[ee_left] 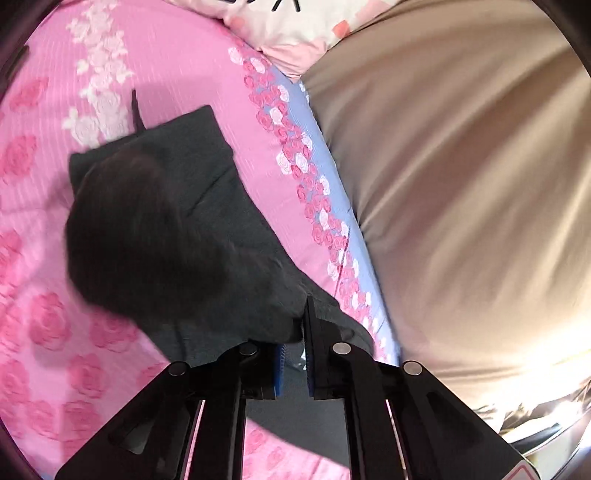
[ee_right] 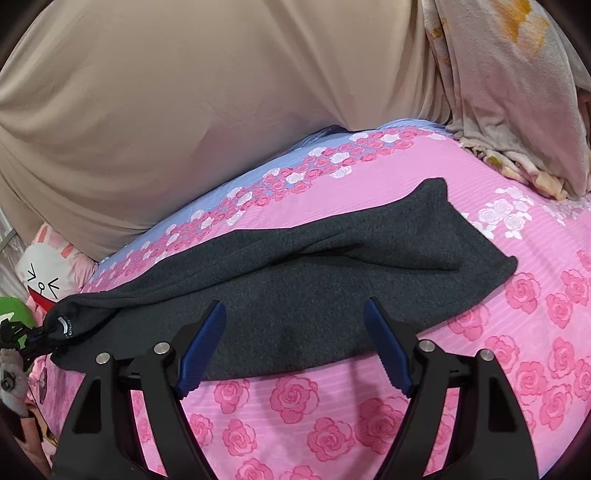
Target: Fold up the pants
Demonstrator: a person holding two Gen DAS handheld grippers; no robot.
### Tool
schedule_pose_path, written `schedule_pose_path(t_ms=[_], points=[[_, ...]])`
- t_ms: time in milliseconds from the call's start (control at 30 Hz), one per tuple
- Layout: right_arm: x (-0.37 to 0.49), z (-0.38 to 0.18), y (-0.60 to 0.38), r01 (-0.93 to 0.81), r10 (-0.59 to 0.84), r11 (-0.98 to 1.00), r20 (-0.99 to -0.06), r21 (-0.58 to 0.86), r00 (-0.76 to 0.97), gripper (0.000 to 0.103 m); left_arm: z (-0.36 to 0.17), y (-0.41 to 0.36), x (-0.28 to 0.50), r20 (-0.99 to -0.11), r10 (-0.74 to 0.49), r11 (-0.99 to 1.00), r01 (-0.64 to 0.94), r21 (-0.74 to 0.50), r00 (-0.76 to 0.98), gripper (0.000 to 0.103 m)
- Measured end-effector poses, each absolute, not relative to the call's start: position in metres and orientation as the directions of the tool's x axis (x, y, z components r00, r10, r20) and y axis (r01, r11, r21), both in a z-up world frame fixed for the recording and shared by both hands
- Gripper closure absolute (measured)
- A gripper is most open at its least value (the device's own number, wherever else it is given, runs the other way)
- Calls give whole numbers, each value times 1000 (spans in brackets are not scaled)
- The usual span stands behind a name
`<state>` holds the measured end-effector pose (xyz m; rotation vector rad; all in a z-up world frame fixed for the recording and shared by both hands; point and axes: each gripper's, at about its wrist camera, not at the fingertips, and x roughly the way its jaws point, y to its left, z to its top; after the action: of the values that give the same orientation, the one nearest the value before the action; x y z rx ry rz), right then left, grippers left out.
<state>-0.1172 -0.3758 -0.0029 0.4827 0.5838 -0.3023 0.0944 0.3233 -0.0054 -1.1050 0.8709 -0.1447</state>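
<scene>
- Left wrist view: left claw [ee_left: 295, 349], black w/ blue pads, is pinched onto an end of the dark charcoal knit pants [ee_left: 177, 236]; cloth bunches right at the tips.
- Pants run ahead & to the left of that claw, partly lifted and blurred, far end lying flat on the pink rose-print bedsheet [ee_left: 48, 206].
- Right of the claw: a blue strip w/ small roses along the sheet edge [ee_left: 334, 206], then a big tan smooth fabric cover [ee_left: 461, 177].
- Far ahead, top of view: white-and-pink cartoon pillow [ee_left: 280, 26].
- Right wrist view: right claw [ee_right: 293, 347] is spread wide, nothing btwn the pads, hovering at the near edge of the pants [ee_right: 314, 288].
- Pants lie lengthwise across, ahead of the claw, folded over; one end at far left is held by the left claw [ee_right: 22, 338].
- Pink sheet [ee_right: 517, 314] under & around; tan cover [ee_right: 184, 92] behind.
- Ahead-right: pale floral fleece blanket [ee_right: 517, 92]. Far left: bunny pillow [ee_right: 44, 269].
</scene>
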Motion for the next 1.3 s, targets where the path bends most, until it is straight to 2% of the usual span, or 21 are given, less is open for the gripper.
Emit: schedule_pose_path(t_ms=[100, 133, 200, 467, 533, 567, 600, 667, 733, 767, 833, 900, 933, 967, 1000, 1033, 1100, 1133, 1200, 1267, 1300], points=[[-99, -8, -378, 385, -85, 835, -600, 392, 795, 28, -29, 335, 90, -581, -490, 464, -369, -805, 650, 97], [-94, -9, -380, 376, -60, 828, -600, 417, 798, 28, -38, 339, 87, -590, -482, 459, -388, -800, 647, 100], [-83, -11, -386, 371, -32, 811, -599, 452, 800, 28, -48, 341, 80, -586, -489, 449, -390, -804, 646, 101], [-30, -32, -453, 463, 19, 638, -613, 616, 790, 28, -49, 337, 92, -607, -481, 492, -377, -784, 633, 101], [-12, -35, -462, 520, -49, 661, -660, 540, 749, 48, -49, 337, 98, -616, -477, 505, -377, -776, 628, 101], [-5, -35, -464, 537, -76, 681, -681, 498, 728, 81, -48, 339, 100, -620, -473, 513, -376, -772, 626, 101], [0, -33, -466, 533, -76, 691, -685, 487, 724, 96, -47, 340, 103, -624, -471, 520, -375, -767, 623, 101], [-10, -10, -464, 475, -81, 705, -605, 526, 792, 97, -40, 339, 109, -630, -464, 545, -360, -757, 623, 101], [-41, 25, -450, 382, -104, 762, -484, 522, 869, 97, -30, 339, 109, -642, -451, 579, -344, -739, 620, 101], [-55, 33, -445, 364, -112, 780, -458, 509, 882, 97, -27, 338, 108, -651, -443, 598, -339, -727, 616, 101], [-83, 27, -439, 363, -114, 803, -475, 473, 872, 94, -33, 339, 108, -679, -422, 622, -352, -699, 601, 101], [-92, 0, -443, 426, -131, 809, -581, 406, 803, 71, -51, 341, 109, -705, -422, 625, -380, -682, 570, 101], [-102, -23, -447, 504, -163, 786, -666, 358, 728, 71, -59, 341, 109, -707, -428, 617, -390, -684, 562, 98], [-110, -32, -451, 524, -156, 769, -688, 366, 709, 70, -66, 343, 106, -692, -440, 600, -387, -700, 572, 95], [-123, -34, -453, 515, -140, 747, -658, 420, 740, 69, -67, 344, 106, -687, -439, 595, -385, -705, 579, 95], [-131, -27, -454, 503, -130, 736, -634, 454, 762, 63, -66, 345, 104, -684, -442, 594, -382, -708, 581, 95], [-137, -15, -453, 492, -147, 729, -593, 476, 791, 15, -63, 345, 101, -683, -441, 594, -381, -709, 583, 95], [-138, -9, -453, 490, -160, 731, -578, 476, 800, 9, -62, 344, 100, -685, -440, 599, -379, -706, 580, 95], [-123, -8, -459, 491, -145, 736, -600, 466, 786, 9, -62, 344, 99, -686, -441, 599, -379, -705, 579, 95], [-110, -17, -470, 560, -171, 703, -661, 438, 730, 11, -62, 346, 99, -680, -448, 590, -380, -712, 580, 95], [-105, -22, -477, 654, -229, 656, -726, 377, 648, 16, -63, 346, 101, -679, -451, 585, -383, -715, 579, 95]])
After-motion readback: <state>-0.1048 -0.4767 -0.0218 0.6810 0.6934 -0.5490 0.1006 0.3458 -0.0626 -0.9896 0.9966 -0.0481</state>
